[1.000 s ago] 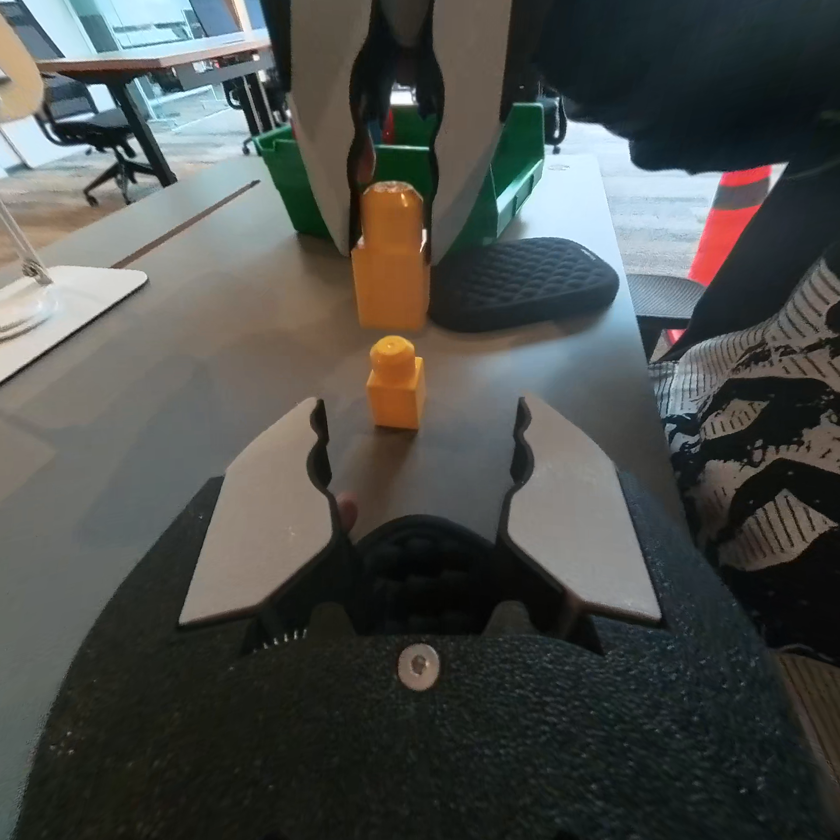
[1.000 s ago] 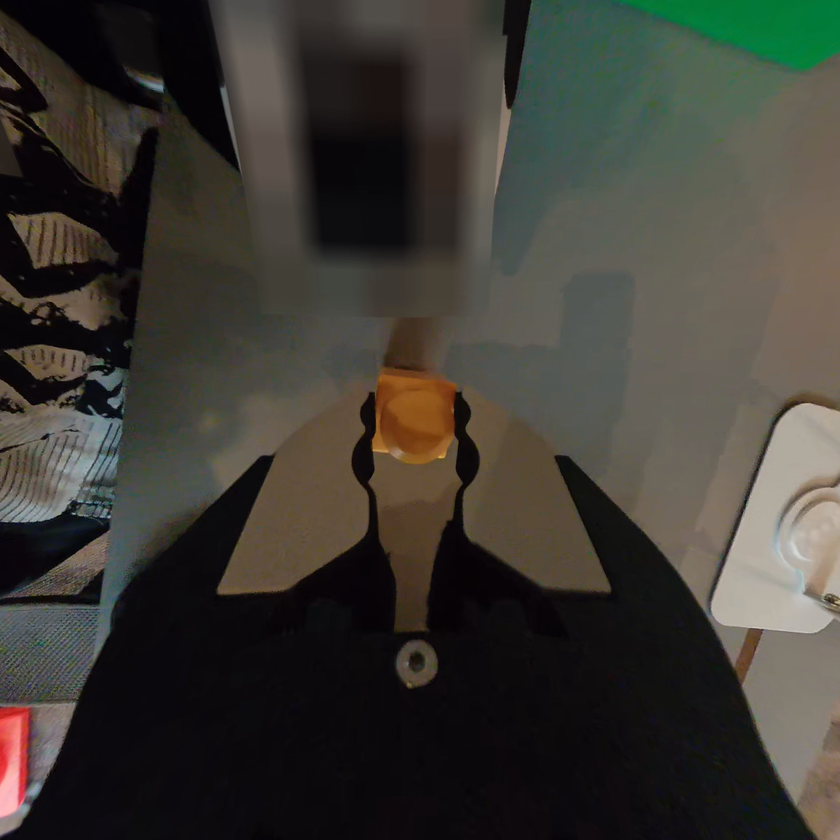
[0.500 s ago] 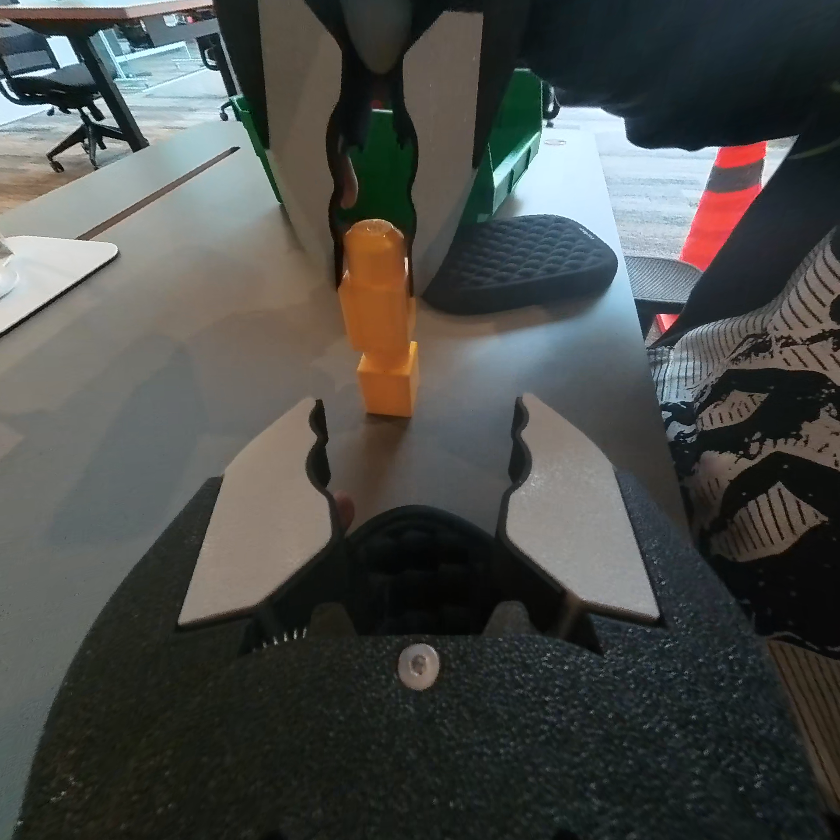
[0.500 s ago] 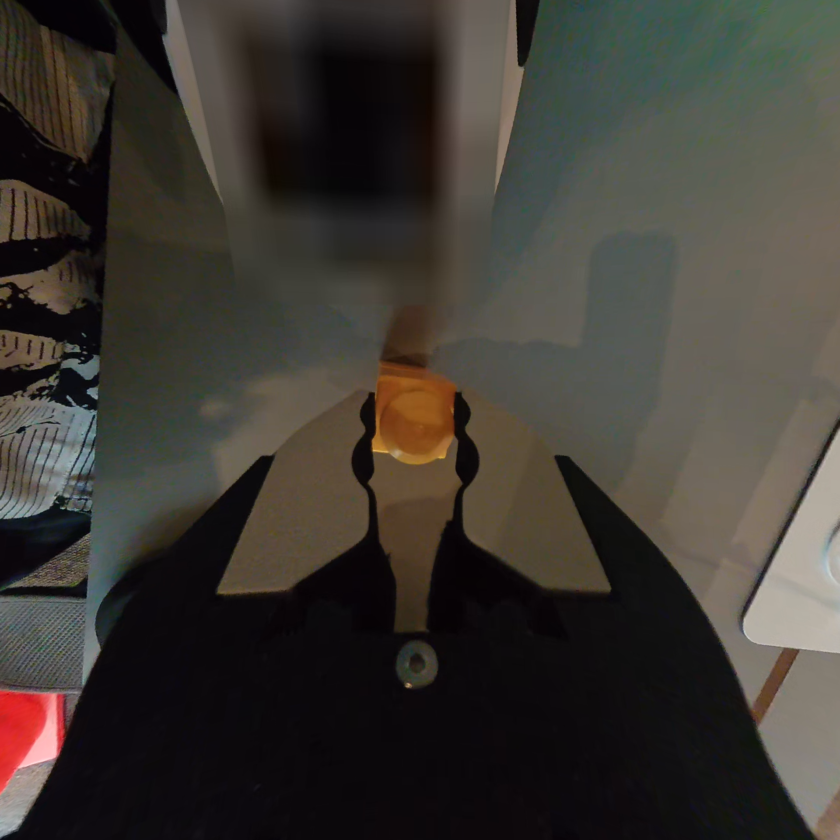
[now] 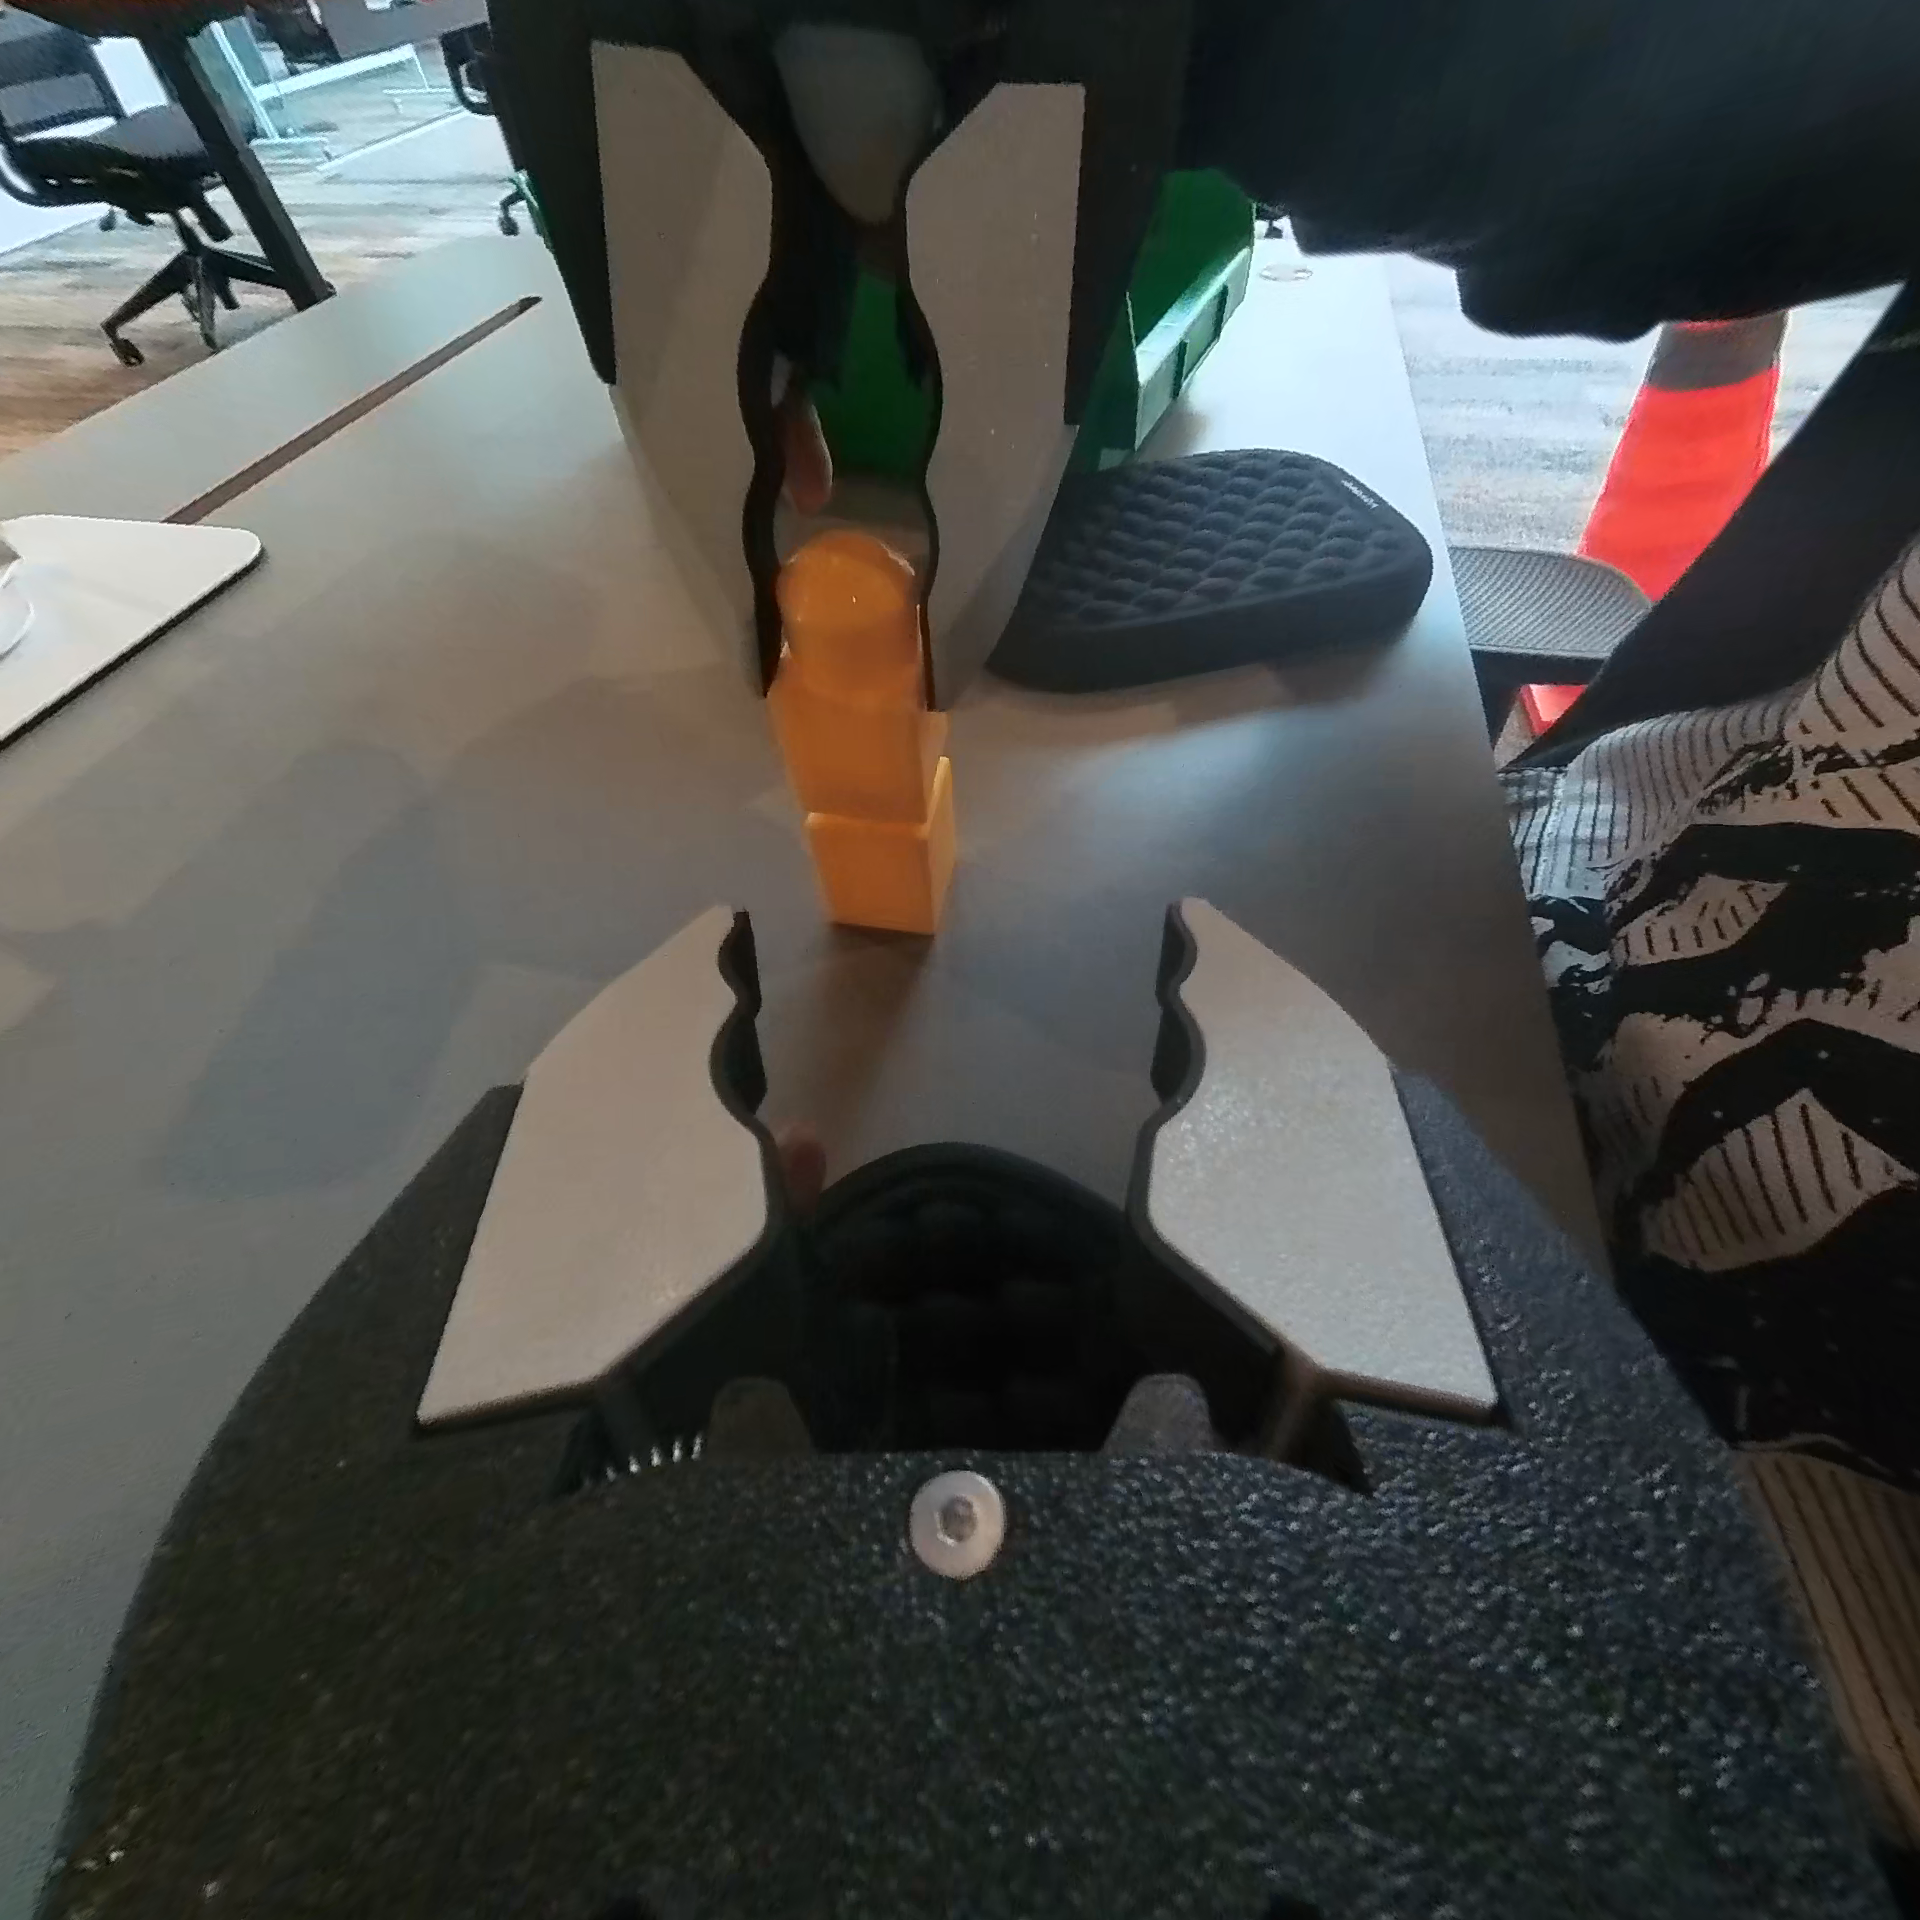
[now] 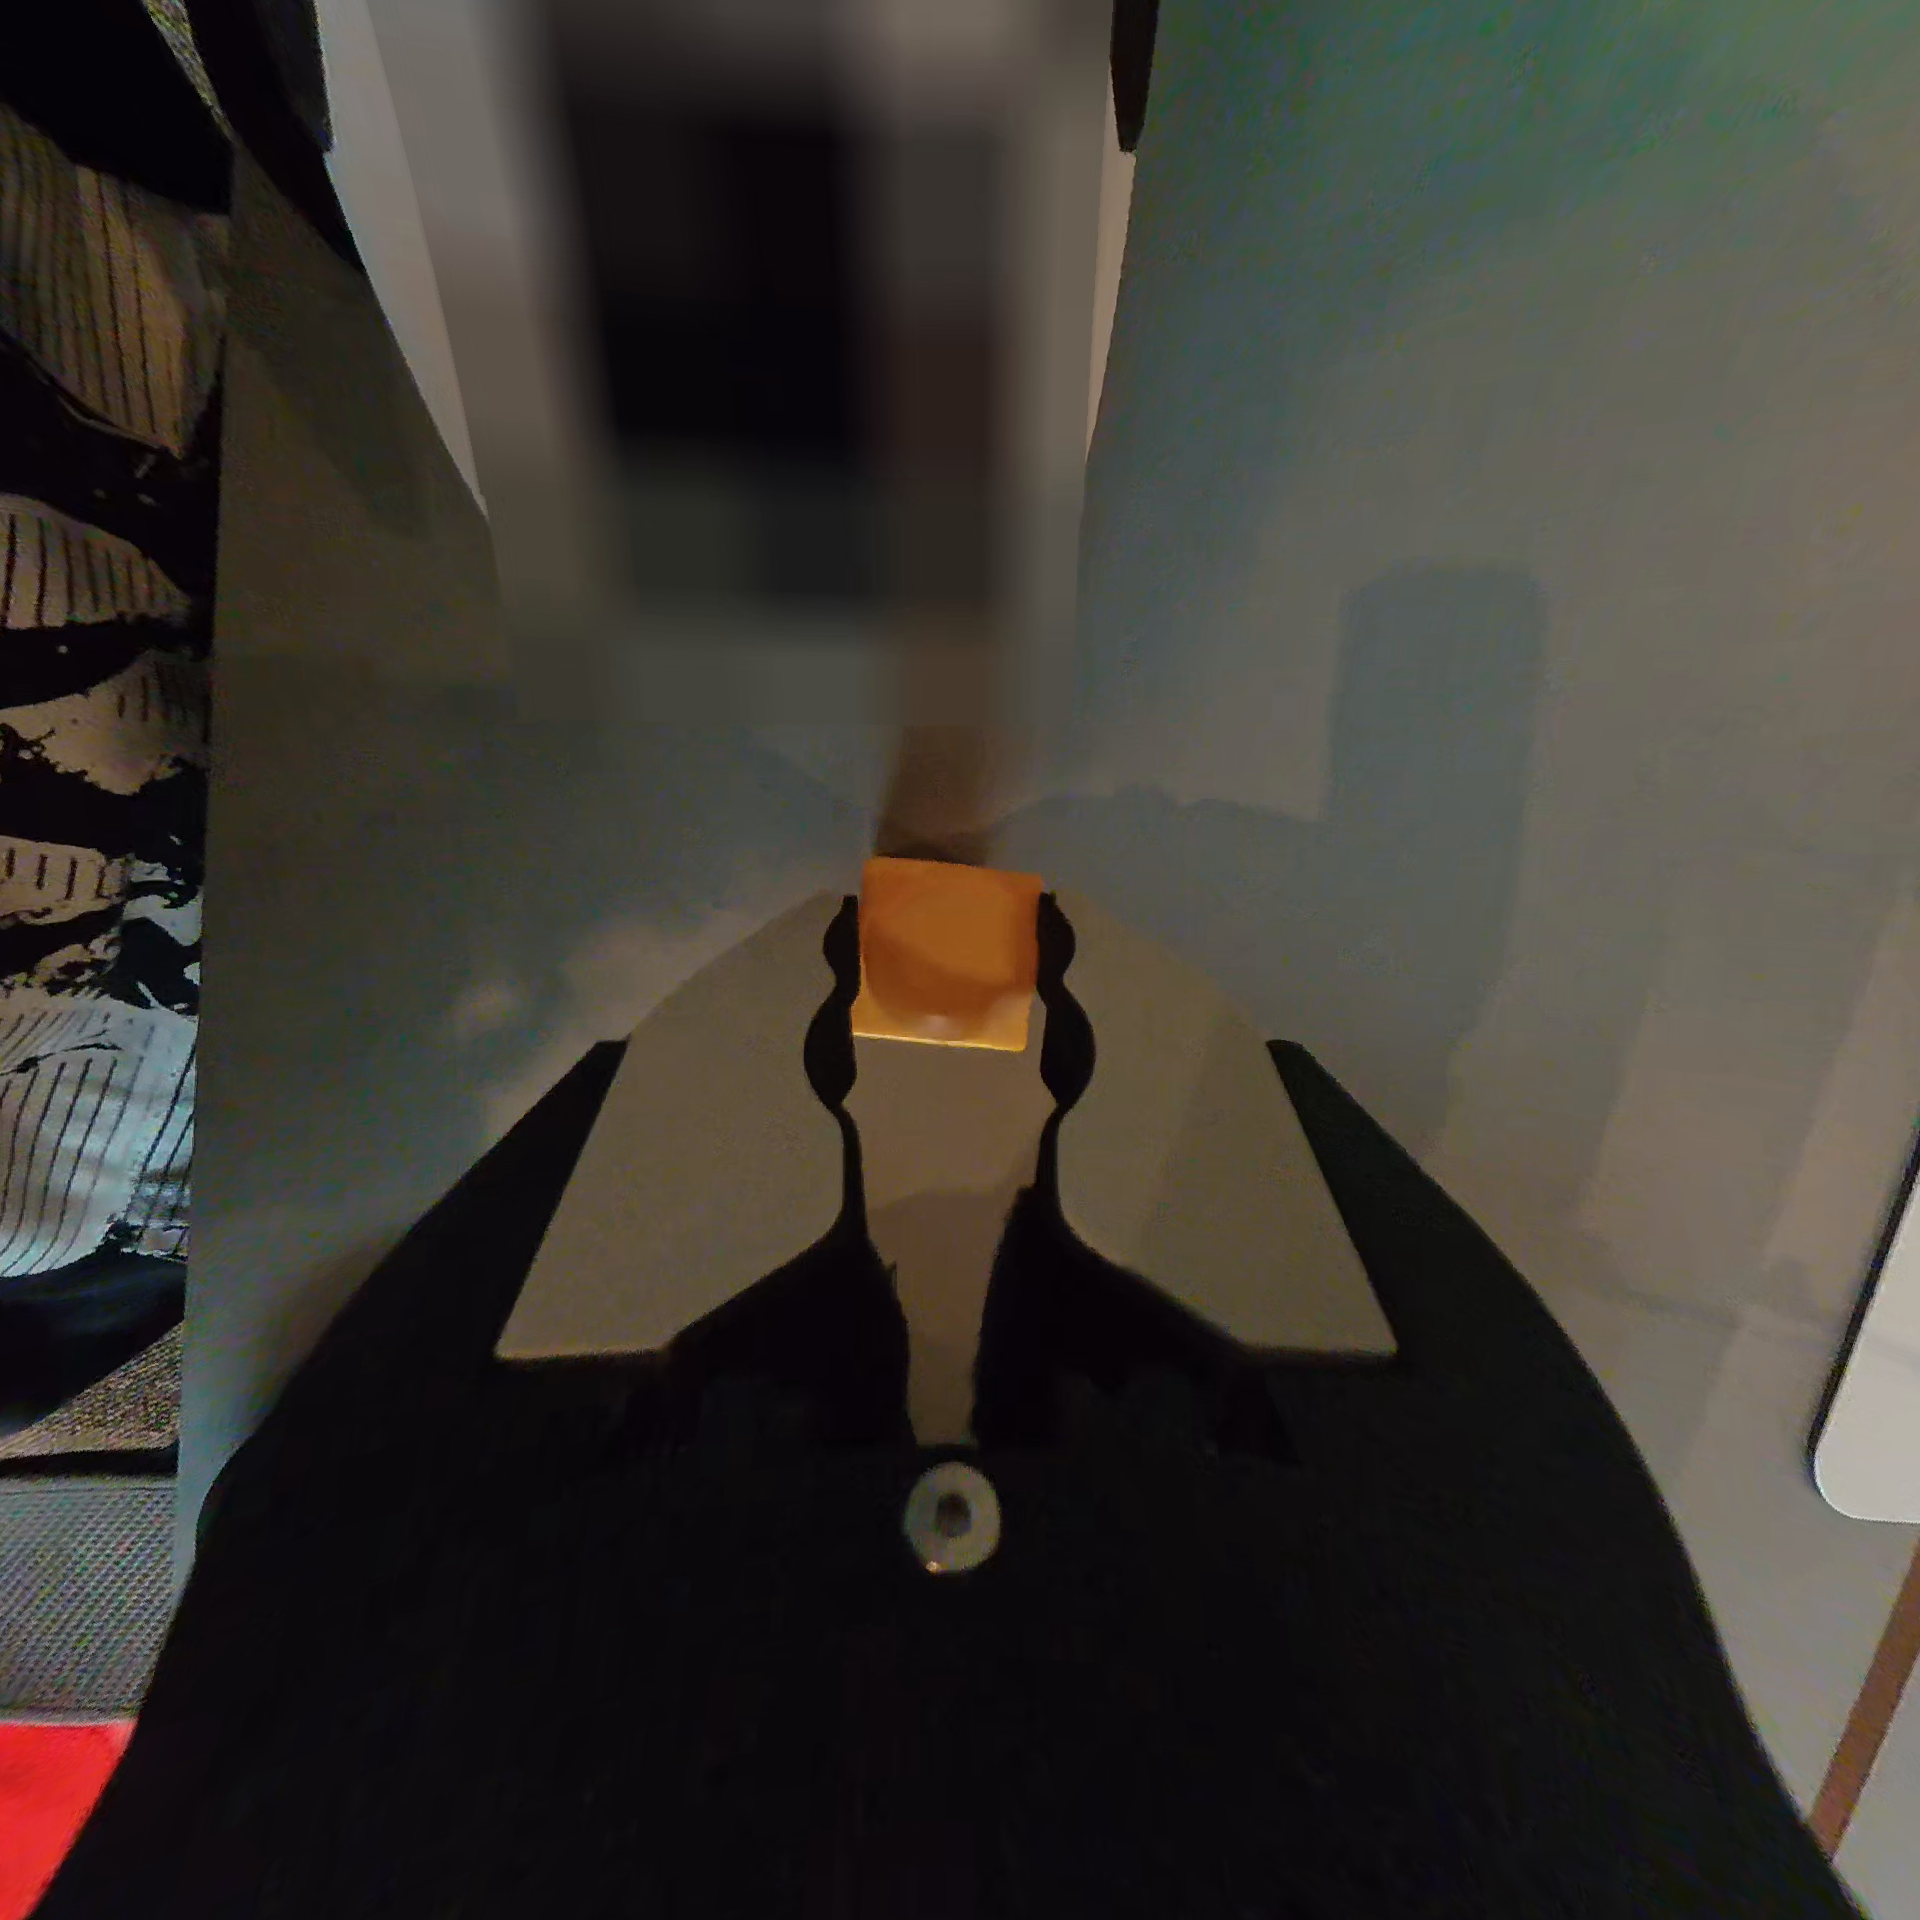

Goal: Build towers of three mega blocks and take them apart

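My right fingers [image 5: 940,416] cover most of the green bin [image 5: 1184,301] in the upper middle of the left wrist view. A mosaic patch blots the top centre of the right wrist view. My fingers [image 6: 727,1122] there hide the orange block's [image 6: 945,961] flanks; what lies beneath it I cannot tell.

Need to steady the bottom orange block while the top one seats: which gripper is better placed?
Left. The left gripper is open and empty beside the bottom block; the right gripper is shut on the top block.
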Demonstrator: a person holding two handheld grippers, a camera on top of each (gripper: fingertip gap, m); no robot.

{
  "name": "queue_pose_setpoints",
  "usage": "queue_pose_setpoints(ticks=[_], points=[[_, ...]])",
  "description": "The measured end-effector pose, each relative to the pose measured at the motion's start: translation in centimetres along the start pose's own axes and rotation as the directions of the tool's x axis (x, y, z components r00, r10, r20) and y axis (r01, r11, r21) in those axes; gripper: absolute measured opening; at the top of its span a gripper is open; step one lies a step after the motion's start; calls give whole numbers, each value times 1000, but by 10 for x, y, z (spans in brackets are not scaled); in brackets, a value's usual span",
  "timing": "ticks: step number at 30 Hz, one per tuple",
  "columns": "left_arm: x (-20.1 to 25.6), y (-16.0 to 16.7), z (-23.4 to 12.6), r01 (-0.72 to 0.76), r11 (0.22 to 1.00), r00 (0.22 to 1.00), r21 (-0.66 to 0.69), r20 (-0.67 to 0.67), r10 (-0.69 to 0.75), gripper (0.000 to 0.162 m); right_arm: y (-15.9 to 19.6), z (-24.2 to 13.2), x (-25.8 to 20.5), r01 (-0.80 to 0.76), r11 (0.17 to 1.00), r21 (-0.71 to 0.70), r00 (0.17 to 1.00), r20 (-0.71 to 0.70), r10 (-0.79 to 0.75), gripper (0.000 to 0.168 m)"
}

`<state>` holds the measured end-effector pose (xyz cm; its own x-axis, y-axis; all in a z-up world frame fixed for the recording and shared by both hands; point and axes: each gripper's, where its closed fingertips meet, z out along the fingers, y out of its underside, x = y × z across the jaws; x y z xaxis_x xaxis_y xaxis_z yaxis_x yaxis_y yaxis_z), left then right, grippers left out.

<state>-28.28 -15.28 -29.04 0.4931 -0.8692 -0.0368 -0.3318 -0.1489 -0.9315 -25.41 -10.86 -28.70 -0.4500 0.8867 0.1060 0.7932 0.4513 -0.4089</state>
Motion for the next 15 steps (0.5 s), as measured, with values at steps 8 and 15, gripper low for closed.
queue_pose_setpoints(ticks=[8, 15], points=[[-1, 1, 1, 9, 1000, 1000, -4, 2, -9, 73, 4, 3, 1, -95, 981, 171, 995, 0, 96, 33], [-2, 2, 2, 20, 1000, 1000, -15, -2, -20, 73, 5, 3, 1, -106, 960, 258, 993, -13, 114, 32]])
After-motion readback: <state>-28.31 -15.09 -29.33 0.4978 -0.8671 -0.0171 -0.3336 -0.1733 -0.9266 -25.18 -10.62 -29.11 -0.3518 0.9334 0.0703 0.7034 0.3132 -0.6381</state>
